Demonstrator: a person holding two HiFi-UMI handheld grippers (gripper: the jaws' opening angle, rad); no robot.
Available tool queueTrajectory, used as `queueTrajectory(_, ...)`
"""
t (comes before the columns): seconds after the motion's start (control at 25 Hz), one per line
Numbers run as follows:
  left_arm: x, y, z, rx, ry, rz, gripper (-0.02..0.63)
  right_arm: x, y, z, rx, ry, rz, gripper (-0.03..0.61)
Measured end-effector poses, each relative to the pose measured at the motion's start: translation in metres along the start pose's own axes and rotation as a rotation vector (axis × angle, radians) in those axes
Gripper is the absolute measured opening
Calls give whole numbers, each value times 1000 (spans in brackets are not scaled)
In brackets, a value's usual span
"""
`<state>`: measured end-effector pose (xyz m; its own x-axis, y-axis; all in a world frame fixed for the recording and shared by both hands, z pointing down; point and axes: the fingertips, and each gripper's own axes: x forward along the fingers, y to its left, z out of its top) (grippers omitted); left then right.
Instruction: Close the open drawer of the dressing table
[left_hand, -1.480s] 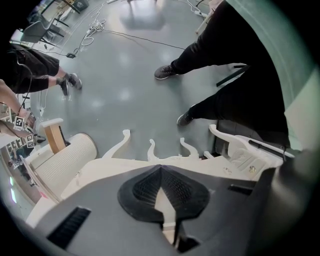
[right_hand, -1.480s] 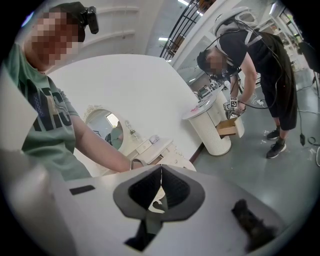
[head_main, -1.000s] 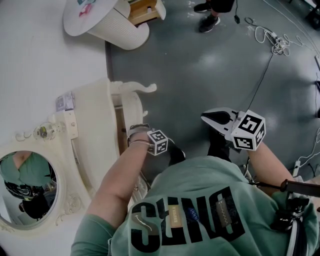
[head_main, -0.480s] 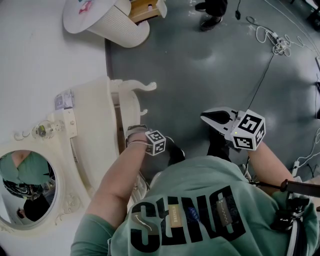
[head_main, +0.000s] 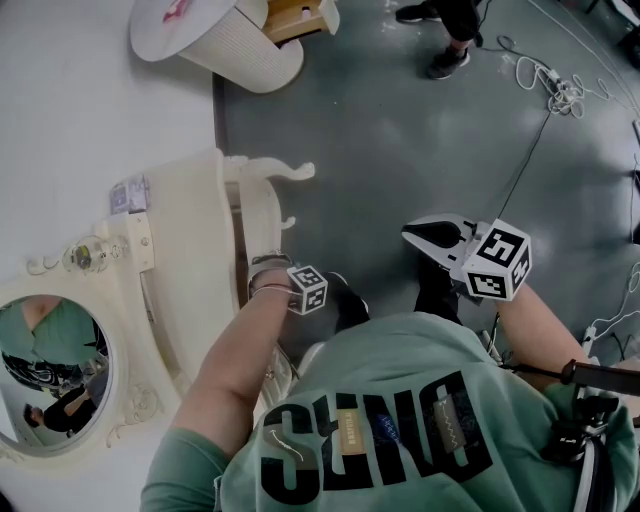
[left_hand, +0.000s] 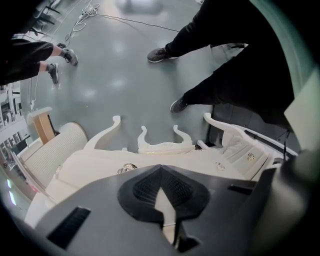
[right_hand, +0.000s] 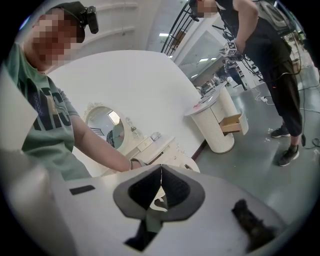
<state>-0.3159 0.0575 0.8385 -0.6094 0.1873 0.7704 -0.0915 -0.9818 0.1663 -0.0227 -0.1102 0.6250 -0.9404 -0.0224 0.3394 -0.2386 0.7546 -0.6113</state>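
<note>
**Left claw shut at the drawer front, right claw shut over the floor**

The drawer (head_main: 264, 220) sits in the desk's (head_main: 185, 250) front edge, the edge that faces the person. It stands out a little, and a thin dark slit runs between it and the desk top. In the left gripper view, the left claw (left_hand: 160, 171) has its jaws together with nothing between them. Its tips lie right over the cream drawer front, but whether they touch it cannot be told. A clear knob (left_hand: 126, 169) shows just beside the tips, and a carved scroll (left_hand: 161, 145) lies beyond. In the head view this gripper's marker cube (head_main: 308, 288) is at the drawer's near end.

The right claw (right_hand: 161, 172) also has its jaws together and holds nothing. It hangs over the grey floor (head_main: 400, 130), well apart from the desk.

An oval mirror (head_main: 55, 370) rises from the desk's back edge. A small label (head_main: 130, 197) lies at the far end of the desk top, with print too small to read.

The person's green shirt (head_main: 400, 330) carries big black letters that look like "SUND"; the last letter is unsure.

Past the desk's far end stands a round ribbed stand (head_main: 240, 50) with a wooden drawer (head_main: 298, 18) pulled out. The print on its top is cut off by the picture edge. Cables (head_main: 548, 85) trail across the floor, near another person's shoe (head_main: 447, 62).
</note>
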Motion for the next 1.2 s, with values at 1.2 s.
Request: queueTrajectory(1.2,31,-18,-27,101,147,-10,8,10,8,-11,-1,41,17,12)
